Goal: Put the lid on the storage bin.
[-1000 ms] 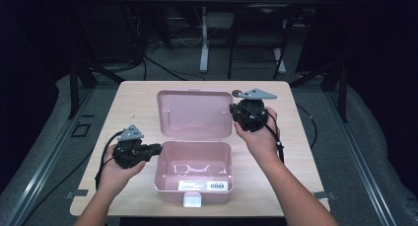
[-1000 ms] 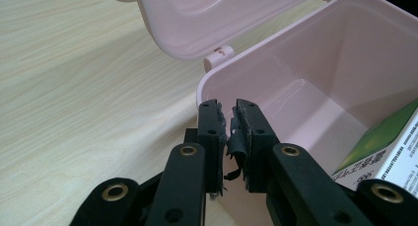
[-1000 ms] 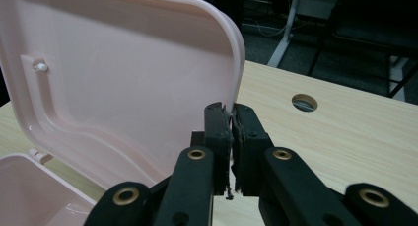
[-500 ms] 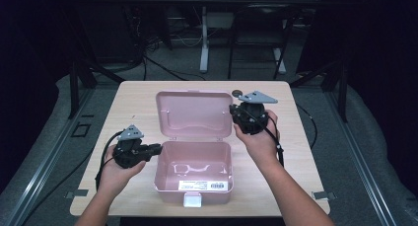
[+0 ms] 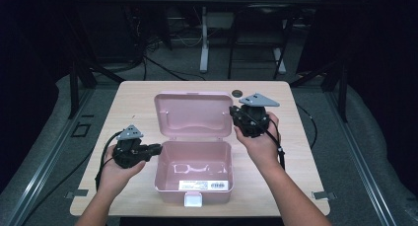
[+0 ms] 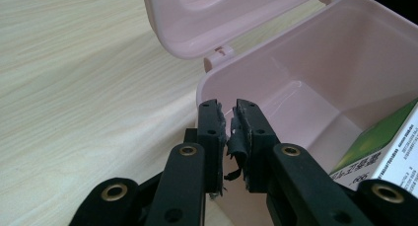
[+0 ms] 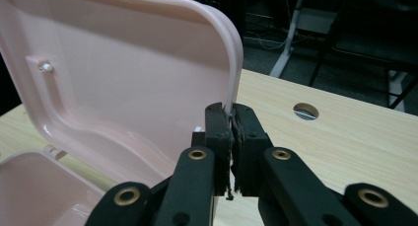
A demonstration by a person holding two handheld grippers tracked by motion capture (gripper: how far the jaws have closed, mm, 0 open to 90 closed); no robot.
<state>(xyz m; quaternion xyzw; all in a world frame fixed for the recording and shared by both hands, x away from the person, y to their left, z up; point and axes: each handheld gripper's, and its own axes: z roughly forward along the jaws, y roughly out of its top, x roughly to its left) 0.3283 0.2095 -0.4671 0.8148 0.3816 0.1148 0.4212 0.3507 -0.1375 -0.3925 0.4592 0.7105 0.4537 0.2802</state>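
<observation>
A pink box [image 5: 193, 174] stands open near the front edge of the desk [image 5: 296, 152], midway between its left and right edges, with its lid [image 5: 193, 114] raised upright behind it on the hinges. A white label [image 5: 204, 185] lies on the box's front wall, above a white latch [image 5: 192, 200]. The left claw [image 5: 156, 148] rests at the box's left wall; its jaws stand narrow, clamped on the rim of that wall [image 6: 217, 88]. The right claw [image 5: 233, 111] sits at the lid's right edge, its jaws almost closed and pinching that edge [image 7: 235, 68]. A round cable hole [image 5: 237, 93] lies near the desk's back edge, just behind the right claw.
</observation>
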